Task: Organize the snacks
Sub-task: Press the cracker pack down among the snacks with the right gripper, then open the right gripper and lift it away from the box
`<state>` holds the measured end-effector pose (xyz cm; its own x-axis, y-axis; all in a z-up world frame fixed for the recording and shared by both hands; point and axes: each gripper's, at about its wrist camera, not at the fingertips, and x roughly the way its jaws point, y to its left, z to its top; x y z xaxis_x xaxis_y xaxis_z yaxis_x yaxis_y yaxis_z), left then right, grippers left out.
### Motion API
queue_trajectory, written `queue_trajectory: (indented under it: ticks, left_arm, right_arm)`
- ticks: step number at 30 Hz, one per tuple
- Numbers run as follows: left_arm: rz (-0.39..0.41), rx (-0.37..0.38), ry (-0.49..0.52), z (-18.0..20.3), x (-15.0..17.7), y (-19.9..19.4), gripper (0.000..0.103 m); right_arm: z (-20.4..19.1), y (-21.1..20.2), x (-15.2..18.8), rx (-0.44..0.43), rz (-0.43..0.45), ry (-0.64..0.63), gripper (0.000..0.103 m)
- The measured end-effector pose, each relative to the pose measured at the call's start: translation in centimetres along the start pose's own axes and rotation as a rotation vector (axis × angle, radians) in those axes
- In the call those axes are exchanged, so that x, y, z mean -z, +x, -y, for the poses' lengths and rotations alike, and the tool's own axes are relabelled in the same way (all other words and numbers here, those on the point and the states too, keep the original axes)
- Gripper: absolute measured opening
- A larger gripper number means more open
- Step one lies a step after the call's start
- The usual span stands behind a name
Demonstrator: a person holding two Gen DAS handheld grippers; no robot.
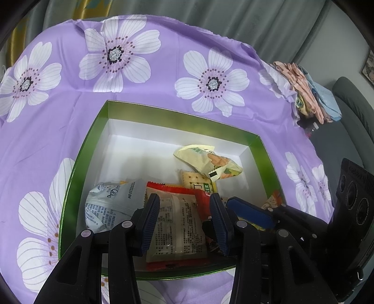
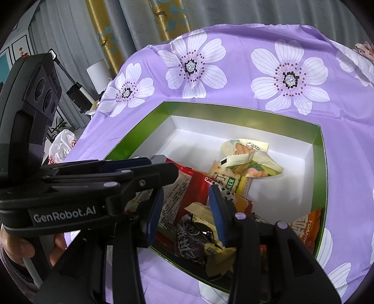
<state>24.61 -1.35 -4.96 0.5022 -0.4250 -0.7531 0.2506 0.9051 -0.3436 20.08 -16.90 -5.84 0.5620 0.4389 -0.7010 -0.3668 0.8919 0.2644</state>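
Over a green box [image 1: 77, 168] on a flowered purple cloth [image 1: 70, 112], two hand-held grippers are hanging side by side, both angled down into the snacks. The left gripper [image 1: 184, 219] is hovering with its blue pads parted and nothing pressed between them; a red-edged packet [image 1: 177, 224] with printed text is lying flat in the box beneath the gap. The right gripper [image 2: 187, 215] is likewise standing with its jaws apart, empty, above a dark purple packet [image 2: 189, 245] and a crumpled yellow wrapper [image 2: 217, 255]. A hand [image 2: 14, 247] is gripping the left tool's handle at the lower left of the right wrist view.

Farther in, a cracker pack [image 1: 196, 180] is lying beside a pale cream pouch [image 1: 208, 161] near the box's middle, and a grey-white pouch [image 1: 109, 198] is resting against the left wall. An orange packet [image 2: 306, 229] is leaning in the near right corner. The far half of the white floor is showing bare. Beyond the cloth, folded fabrics [image 1: 311, 95] are sitting at the table's right edge, with grey curtains [image 1: 233, 16] behind.
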Motion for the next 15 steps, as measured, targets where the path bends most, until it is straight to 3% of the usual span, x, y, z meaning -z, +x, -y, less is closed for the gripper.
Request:
queue_trajectory:
  ticks: [10, 15]
  left_arm:
    - [-0.043, -0.029, -0.019, -0.7, 0.3, 1.1, 0.044]
    - [-0.055, -0.059, -0.033, -1.1, 0.4, 1.2, 0.059]
  right_arm:
    - [0.9, 0.5, 0.4, 0.013, -0.024, 0.043, 0.048]
    - [1.0, 0.5, 0.5, 0.038, -0.035, 0.049, 0.055]
